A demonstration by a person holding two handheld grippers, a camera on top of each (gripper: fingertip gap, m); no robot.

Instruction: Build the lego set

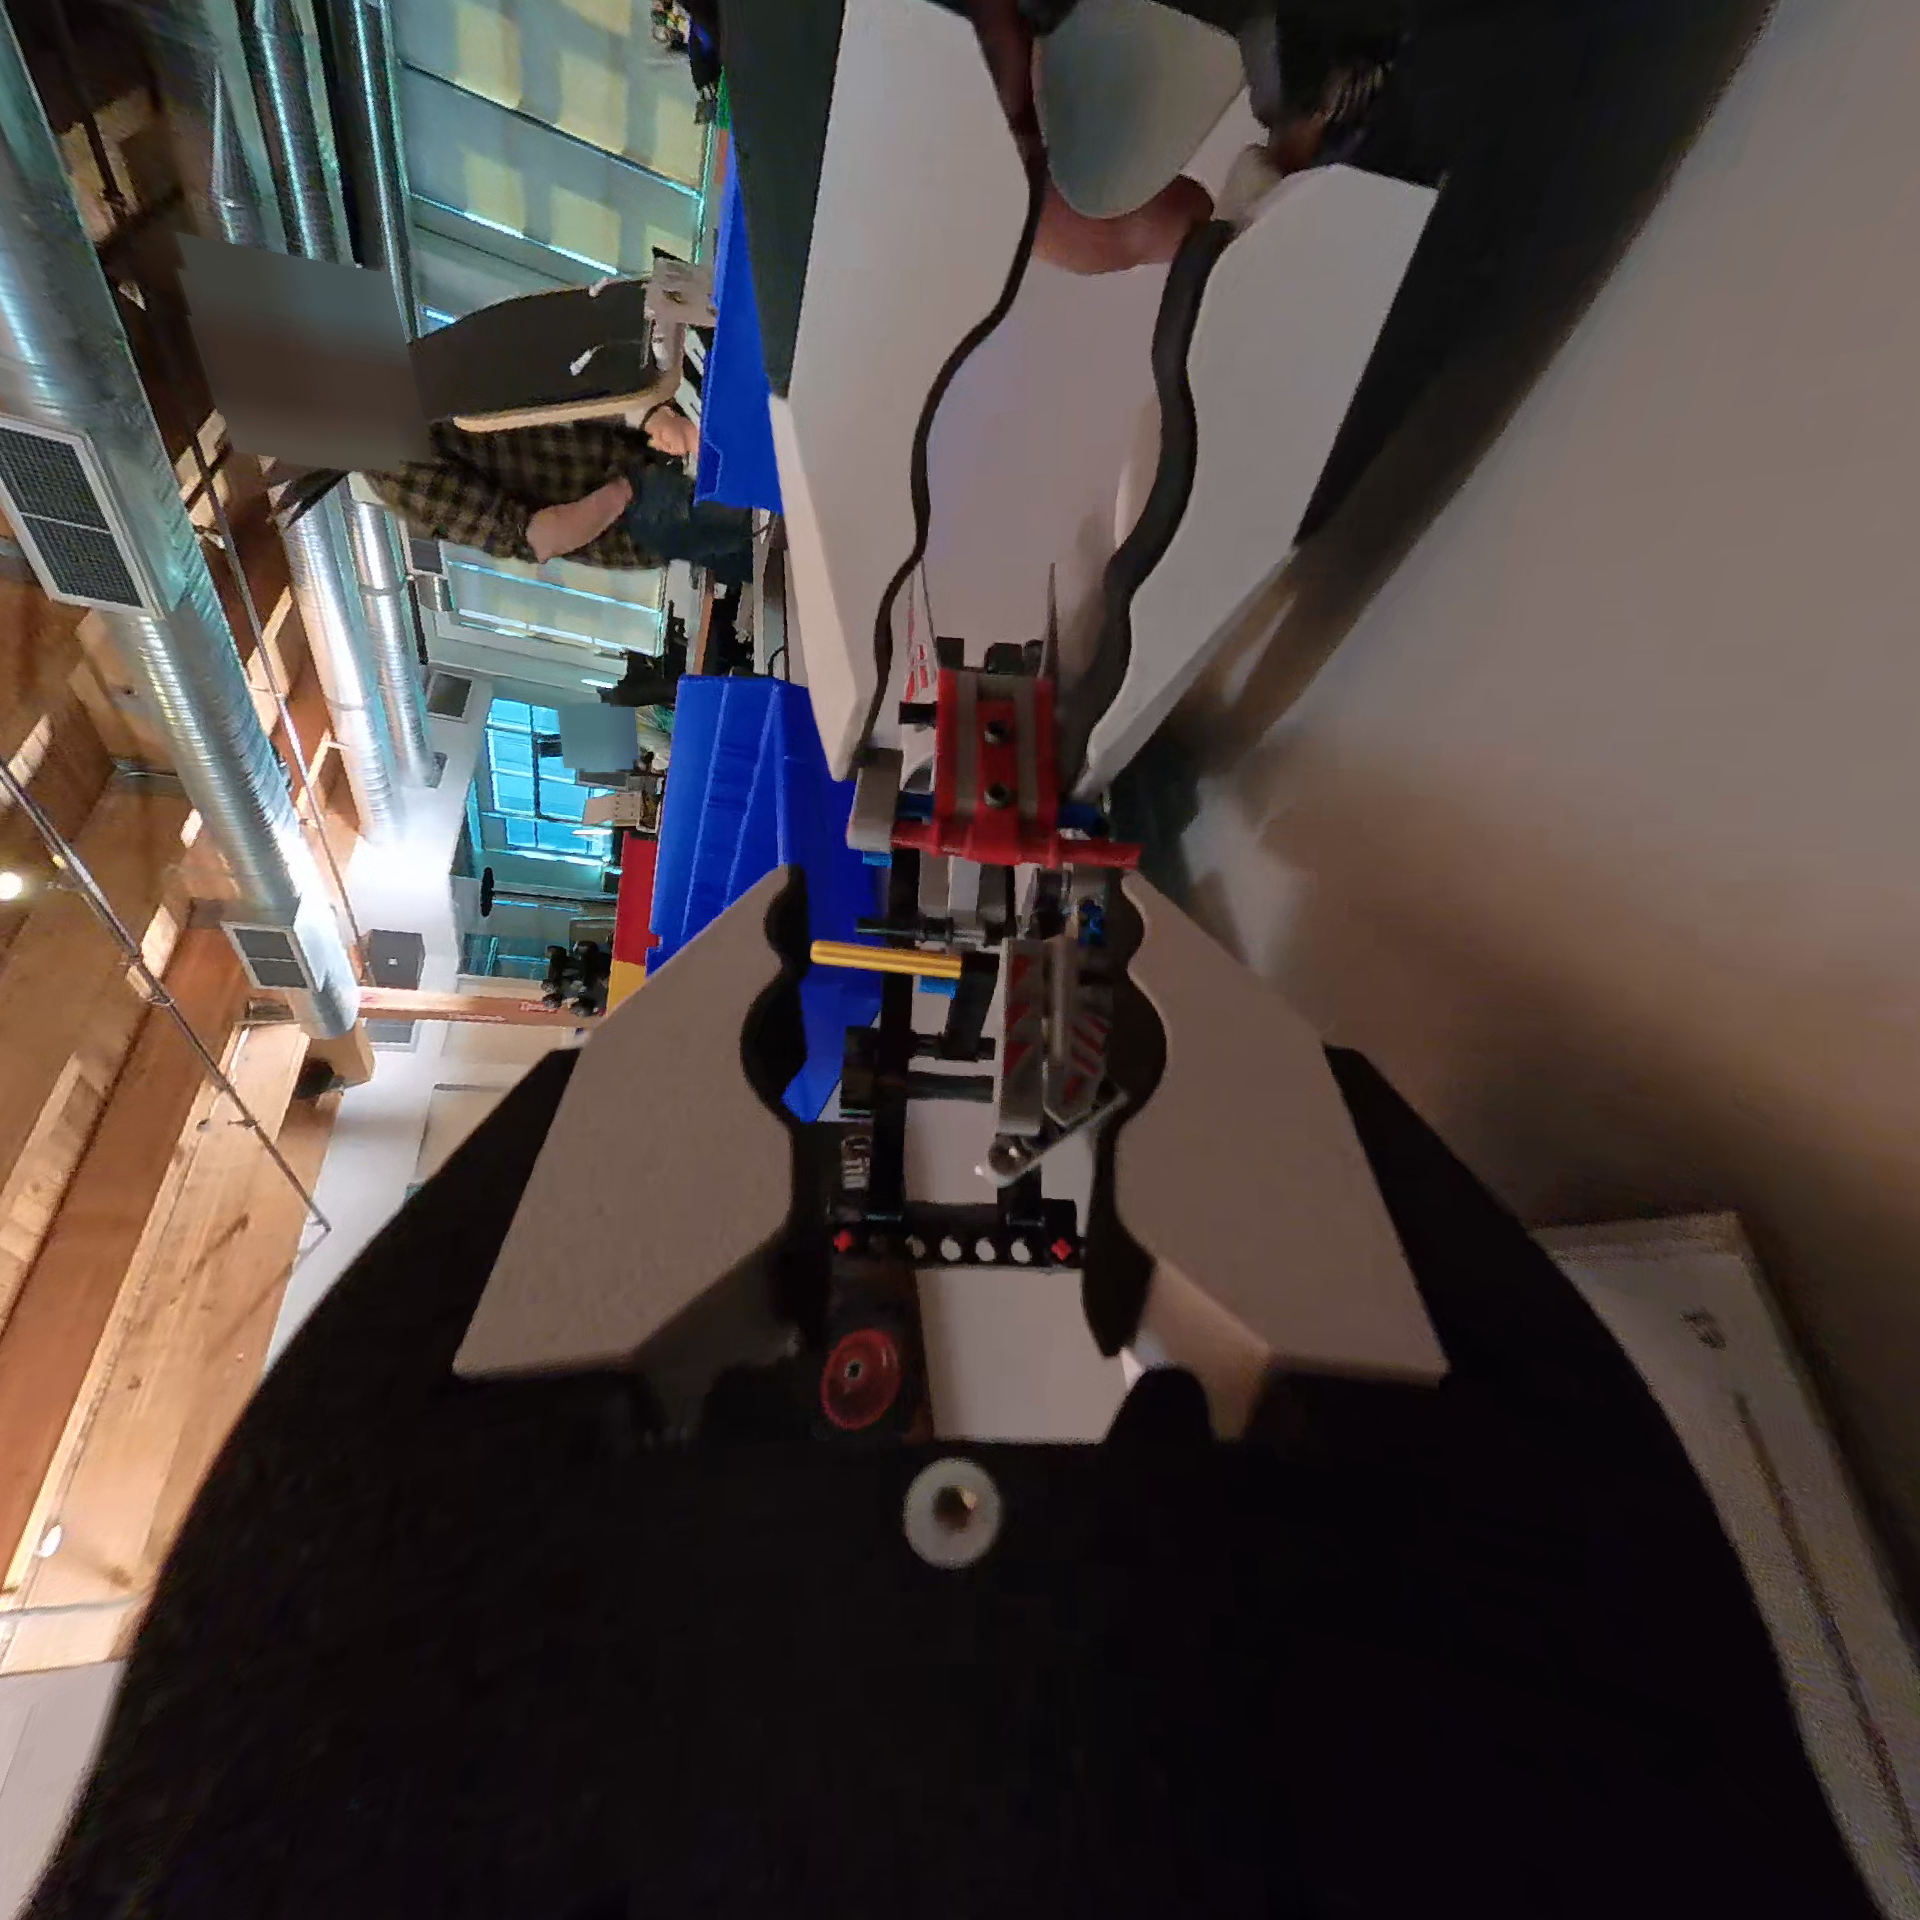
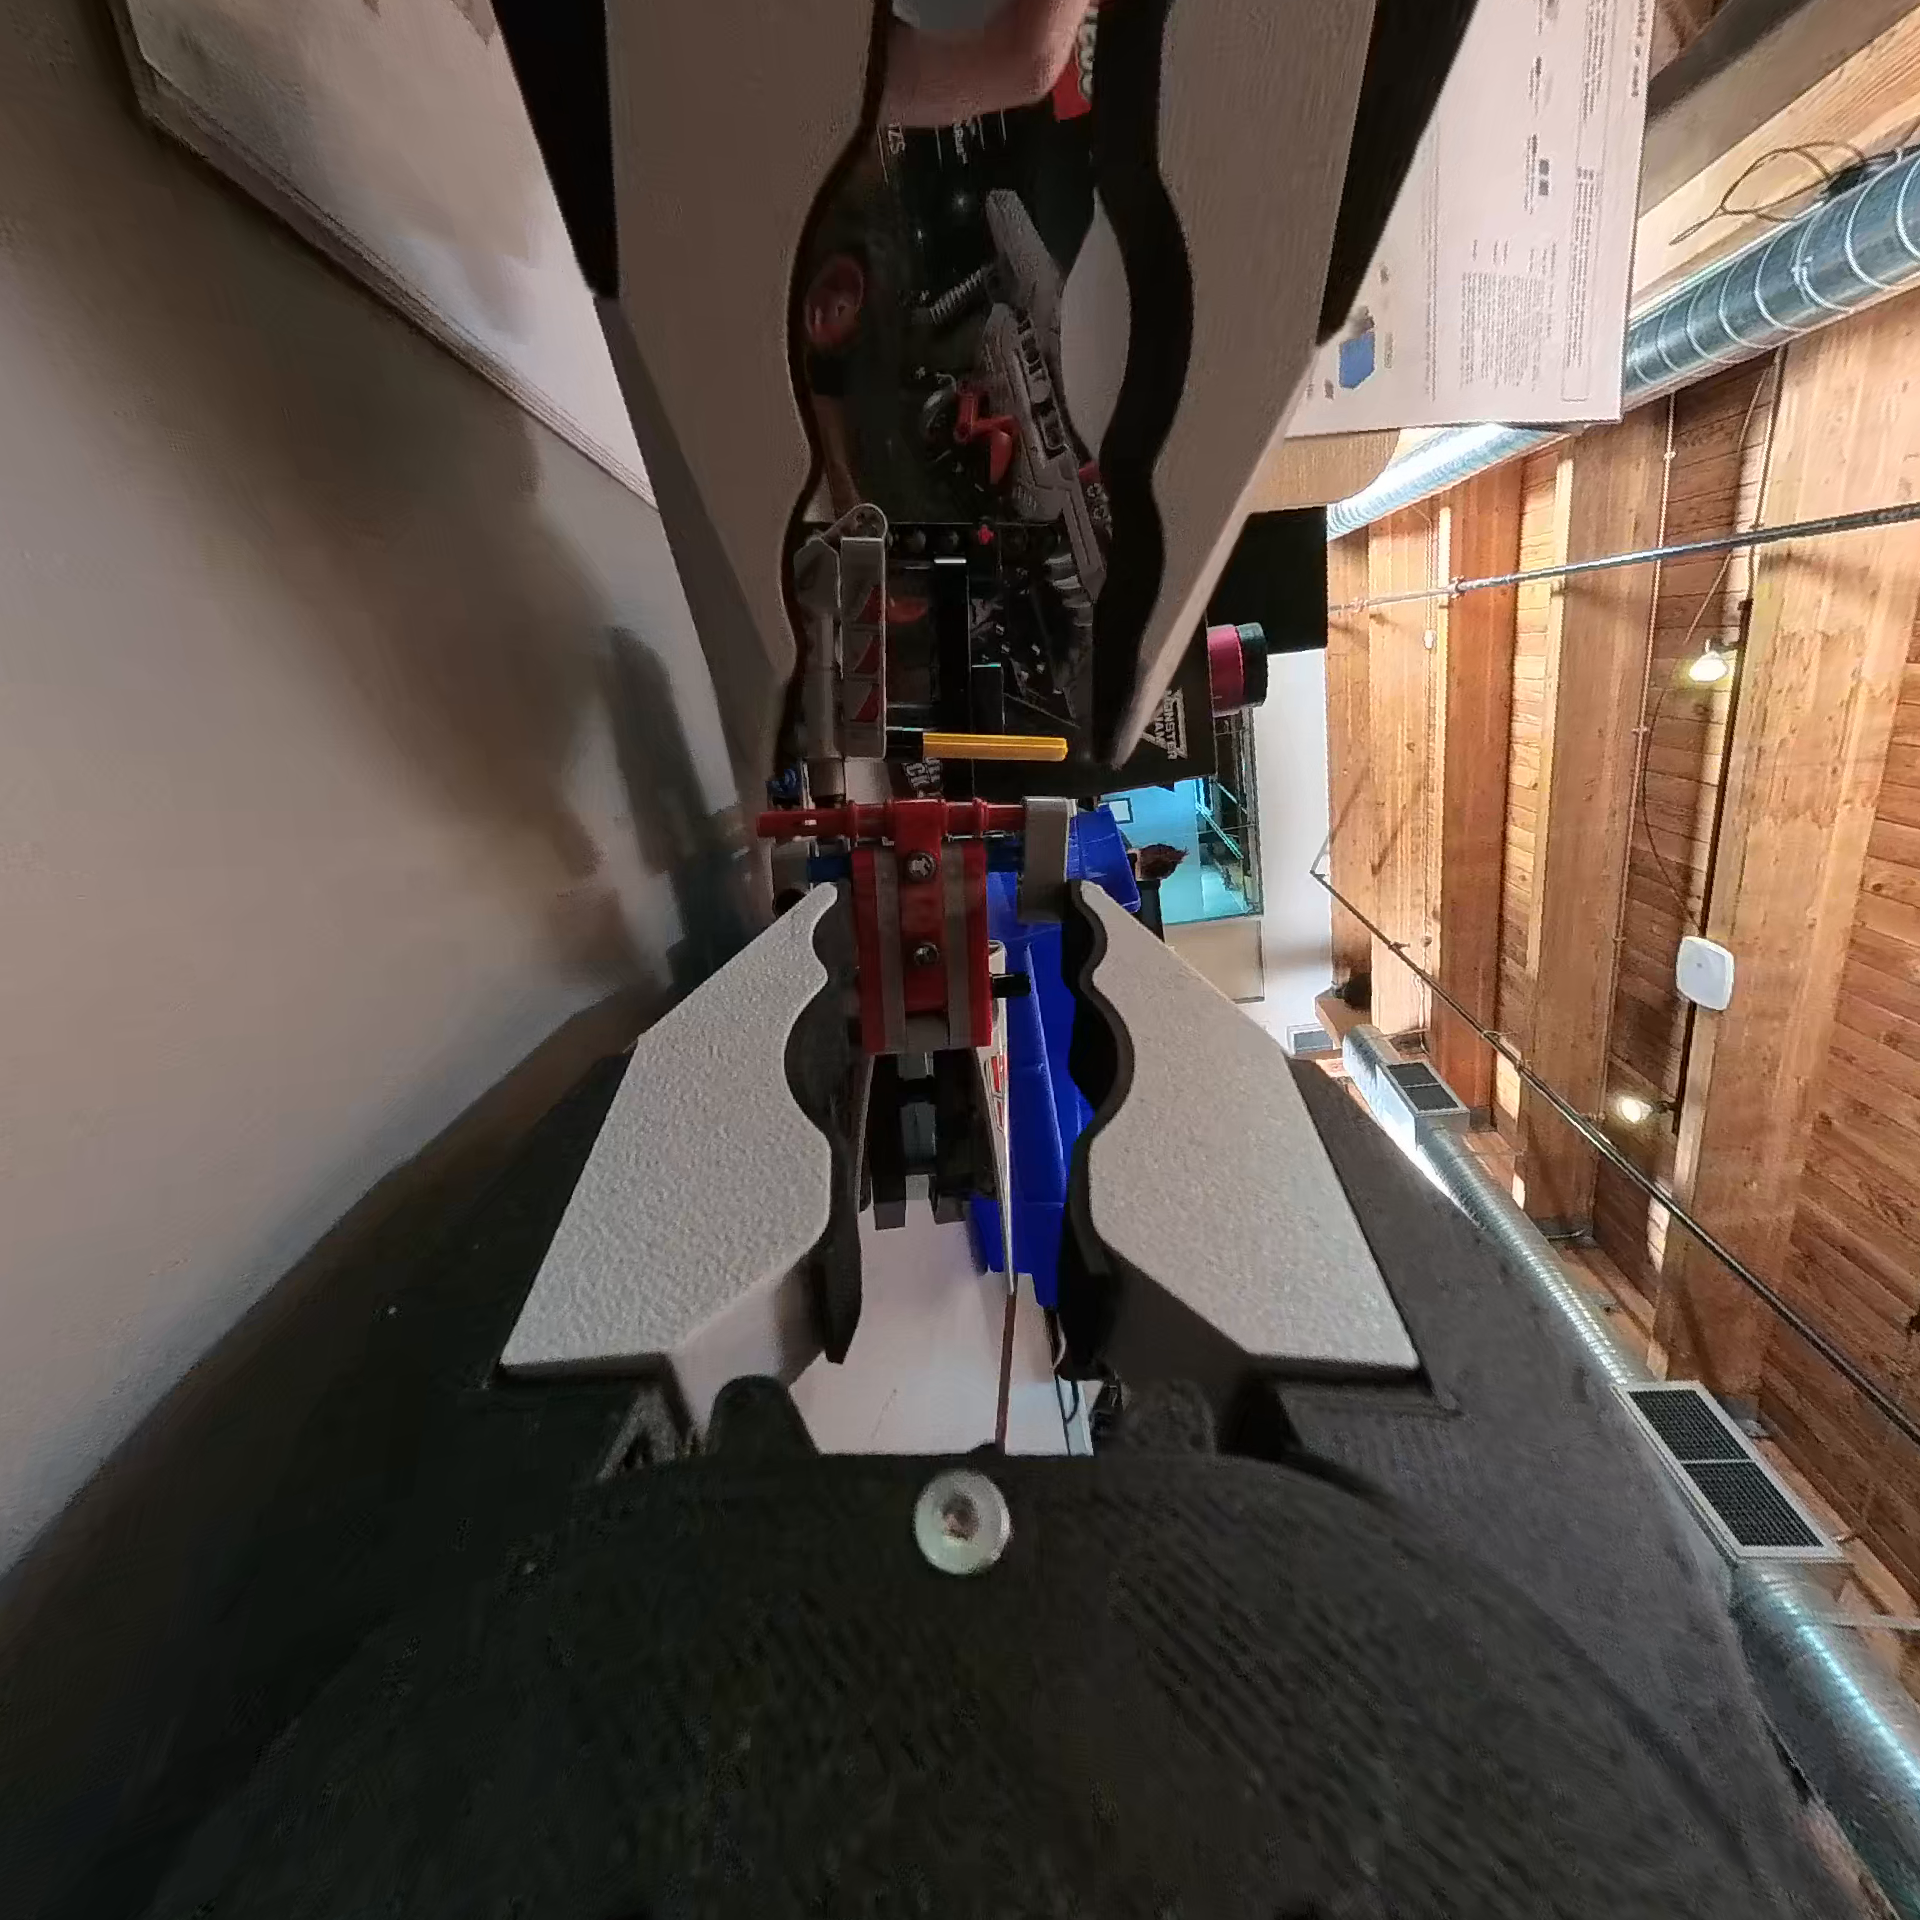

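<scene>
Legible print on a black box (image 2: 935, 312) at twelve o'clock in the right wrist view: a red logo at its top edge and white lettering on its lower corner near one o'clock. Fine text, too small to read, on a white sheet (image 2: 1507, 208) at two o'clock. Small pale marking on a black part of the model (image 1: 854, 1174) at centre, left wrist view, blurred.

The left grey-fingered black gripper (image 1: 961, 935) points toward 12 o'clock, its fingers parted. The right grey-fingered black gripper (image 2: 951, 925) faces it tip to tip, fingers likewise parted.
</scene>
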